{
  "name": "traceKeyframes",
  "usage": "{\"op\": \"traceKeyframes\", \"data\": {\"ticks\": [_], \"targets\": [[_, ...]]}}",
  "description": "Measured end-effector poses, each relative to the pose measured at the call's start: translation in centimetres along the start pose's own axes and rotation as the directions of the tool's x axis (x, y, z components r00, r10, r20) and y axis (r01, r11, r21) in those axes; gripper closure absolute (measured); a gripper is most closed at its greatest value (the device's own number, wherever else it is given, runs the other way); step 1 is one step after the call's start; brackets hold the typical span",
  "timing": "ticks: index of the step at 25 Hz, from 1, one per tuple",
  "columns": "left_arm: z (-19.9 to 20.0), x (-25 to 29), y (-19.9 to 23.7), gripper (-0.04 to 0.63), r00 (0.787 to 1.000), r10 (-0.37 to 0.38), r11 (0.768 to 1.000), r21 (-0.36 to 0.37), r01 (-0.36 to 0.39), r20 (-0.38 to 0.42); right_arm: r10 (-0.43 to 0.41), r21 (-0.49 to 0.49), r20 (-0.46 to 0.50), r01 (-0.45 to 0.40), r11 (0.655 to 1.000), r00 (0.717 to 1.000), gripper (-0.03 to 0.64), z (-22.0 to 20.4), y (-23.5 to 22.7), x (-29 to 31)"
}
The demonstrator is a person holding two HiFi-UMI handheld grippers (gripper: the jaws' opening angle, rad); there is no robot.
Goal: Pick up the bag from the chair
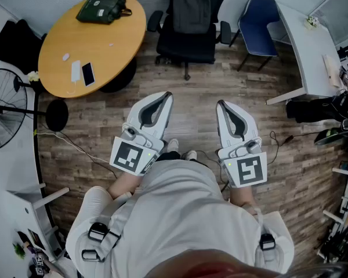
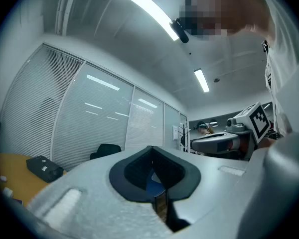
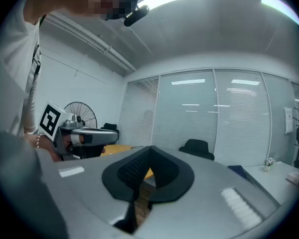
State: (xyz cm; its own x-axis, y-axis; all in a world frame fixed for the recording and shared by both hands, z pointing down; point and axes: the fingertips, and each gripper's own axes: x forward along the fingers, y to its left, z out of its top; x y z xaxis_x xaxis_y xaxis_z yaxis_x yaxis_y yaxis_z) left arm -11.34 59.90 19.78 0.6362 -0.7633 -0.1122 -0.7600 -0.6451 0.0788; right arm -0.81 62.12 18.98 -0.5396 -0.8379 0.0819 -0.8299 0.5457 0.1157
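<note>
A black backpack (image 1: 191, 9) stands upright on the seat of a black office chair (image 1: 185, 46) at the far side of the room. Both grippers are held side by side at waist height, well short of the chair. My left gripper (image 1: 167, 95) has its jaws shut with nothing between them, and my right gripper (image 1: 220, 104) is shut and empty too. From the left gripper view the left gripper (image 2: 152, 148) shows closed jaws, with the chair (image 2: 107, 151) far beyond. The right gripper (image 3: 149, 149) looks the same in its own view, with the chair (image 3: 197, 147) in the distance.
A round wooden table (image 1: 98, 45) at the left carries a dark green bag (image 1: 102, 8) and a phone (image 1: 88, 73). A blue chair (image 1: 260, 22) and a white desk (image 1: 304, 51) stand at the right, a fan (image 1: 3, 109) at the far left. Cables lie on the wooden floor.
</note>
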Motion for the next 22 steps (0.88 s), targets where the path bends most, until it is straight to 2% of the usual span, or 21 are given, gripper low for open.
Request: {"op": "traceKeyframes", "data": {"ticks": [8, 13, 22], "targets": [[-0.7, -0.7, 2.1, 0.594, 1.000, -0.012, 1.000, -0.015, 0.011, -0.012, -0.027, -0.013, 0.010, 0.027, 1.000, 1.000, 0.612, -0.4, 0.0, 1.6], [-1.0, -0.8, 3.3, 0.594, 1.000, -0.007, 1.000, -0.030, 0.006, -0.018, -0.006, -0.019, -0.020, 0.006, 1.000, 1.000, 0.612, -1.8, 0.1, 2.6], [-2.6, 2.4, 5.1, 0.594, 0.999, -0.022, 0.997, -0.069, 0.019, -0.037, 0.009, -0.001, -0.024, -0.009, 1.000, 1.000, 0.612, -2.7, -1.8, 5.7]]}}
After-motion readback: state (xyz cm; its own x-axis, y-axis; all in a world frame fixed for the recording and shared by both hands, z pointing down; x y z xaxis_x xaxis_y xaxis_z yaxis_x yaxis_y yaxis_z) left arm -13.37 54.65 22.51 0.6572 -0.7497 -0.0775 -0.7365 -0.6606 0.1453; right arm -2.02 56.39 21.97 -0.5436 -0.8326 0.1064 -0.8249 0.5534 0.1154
